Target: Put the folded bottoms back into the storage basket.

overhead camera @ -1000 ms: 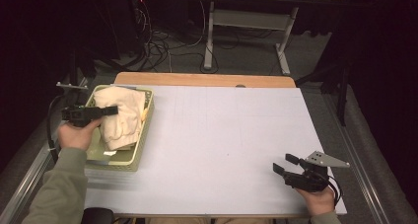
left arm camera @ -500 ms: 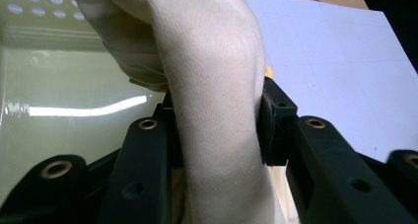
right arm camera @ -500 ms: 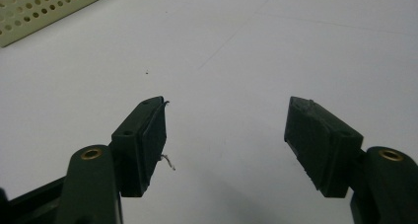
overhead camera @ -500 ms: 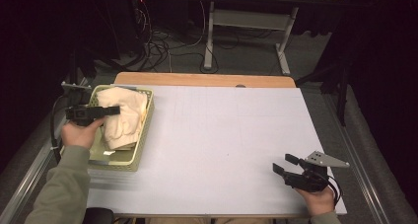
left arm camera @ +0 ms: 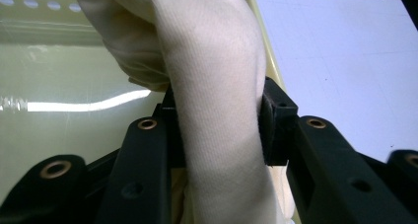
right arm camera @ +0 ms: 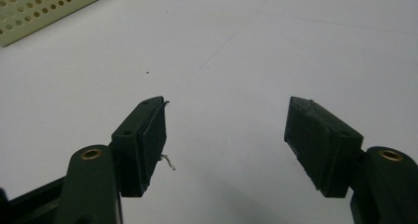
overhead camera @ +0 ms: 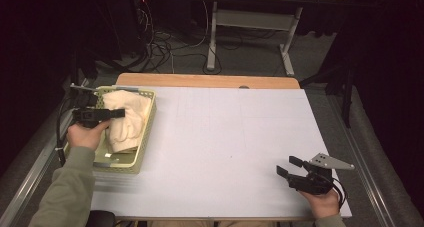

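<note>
A cream cloth [overhead camera: 127,119] lies bunched in a pale green perforated basket [overhead camera: 145,139] at the table's left edge. My left gripper [overhead camera: 117,113] reaches over the basket from the left, and in the left gripper view its black pads press on both sides of a thick fold of the cloth [left arm camera: 217,120]. Near the front right corner of the table, my right gripper [overhead camera: 286,166] rests low over the white sheet. Its jaws stand apart in the right gripper view [right arm camera: 224,135], with bare table between them.
A white sheet [overhead camera: 230,147] covers most of the table, with a wooden strip [overhead camera: 205,80] bare along the far edge. The basket's corner [right arm camera: 34,9] appears far off in the right gripper view. Cables and desk legs [overhead camera: 215,37] lie on the floor beyond.
My left hand has shifted slightly with the cloth still in its jaws. The right gripper has stayed where it was.
</note>
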Available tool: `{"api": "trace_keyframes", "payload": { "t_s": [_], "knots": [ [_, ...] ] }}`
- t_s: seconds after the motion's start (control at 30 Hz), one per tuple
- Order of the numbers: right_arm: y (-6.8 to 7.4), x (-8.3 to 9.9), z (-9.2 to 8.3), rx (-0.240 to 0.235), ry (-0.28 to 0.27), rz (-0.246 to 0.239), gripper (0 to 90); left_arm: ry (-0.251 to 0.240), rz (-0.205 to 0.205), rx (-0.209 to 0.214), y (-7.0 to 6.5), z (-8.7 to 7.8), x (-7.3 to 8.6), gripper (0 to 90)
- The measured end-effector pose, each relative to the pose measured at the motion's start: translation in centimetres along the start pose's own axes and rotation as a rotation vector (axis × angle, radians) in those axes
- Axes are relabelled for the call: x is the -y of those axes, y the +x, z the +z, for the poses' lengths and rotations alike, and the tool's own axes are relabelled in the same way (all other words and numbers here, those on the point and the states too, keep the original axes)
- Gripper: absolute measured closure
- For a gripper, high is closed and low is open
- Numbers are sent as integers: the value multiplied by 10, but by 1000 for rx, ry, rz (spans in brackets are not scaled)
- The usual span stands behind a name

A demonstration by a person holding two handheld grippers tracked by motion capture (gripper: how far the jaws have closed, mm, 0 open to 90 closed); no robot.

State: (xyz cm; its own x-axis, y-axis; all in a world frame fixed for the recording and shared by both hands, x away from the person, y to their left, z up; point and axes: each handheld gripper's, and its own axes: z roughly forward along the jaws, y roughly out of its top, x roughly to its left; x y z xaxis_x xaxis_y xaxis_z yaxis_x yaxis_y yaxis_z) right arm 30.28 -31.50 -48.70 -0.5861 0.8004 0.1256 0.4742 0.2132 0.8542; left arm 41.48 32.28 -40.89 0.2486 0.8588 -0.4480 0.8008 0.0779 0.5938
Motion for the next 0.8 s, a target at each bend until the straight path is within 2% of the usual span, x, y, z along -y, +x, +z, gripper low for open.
{"api": "trace_keyframes", "payload": {
  "t_s": [0.2,0.4,0.63,0.8],
  "knots": [
    [0,0,0,-1,0,0,326,11,-7,-10,2,6,-1,617],
    [0,0,0,-2,2,1,326,29,12,-23,-1,12,-1,602],
    [0,0,0,-2,2,3,326,36,9,-33,0,21,-2,596],
    [0,0,0,-2,2,4,326,37,23,-64,2,27,-2,585]
  ]
}}
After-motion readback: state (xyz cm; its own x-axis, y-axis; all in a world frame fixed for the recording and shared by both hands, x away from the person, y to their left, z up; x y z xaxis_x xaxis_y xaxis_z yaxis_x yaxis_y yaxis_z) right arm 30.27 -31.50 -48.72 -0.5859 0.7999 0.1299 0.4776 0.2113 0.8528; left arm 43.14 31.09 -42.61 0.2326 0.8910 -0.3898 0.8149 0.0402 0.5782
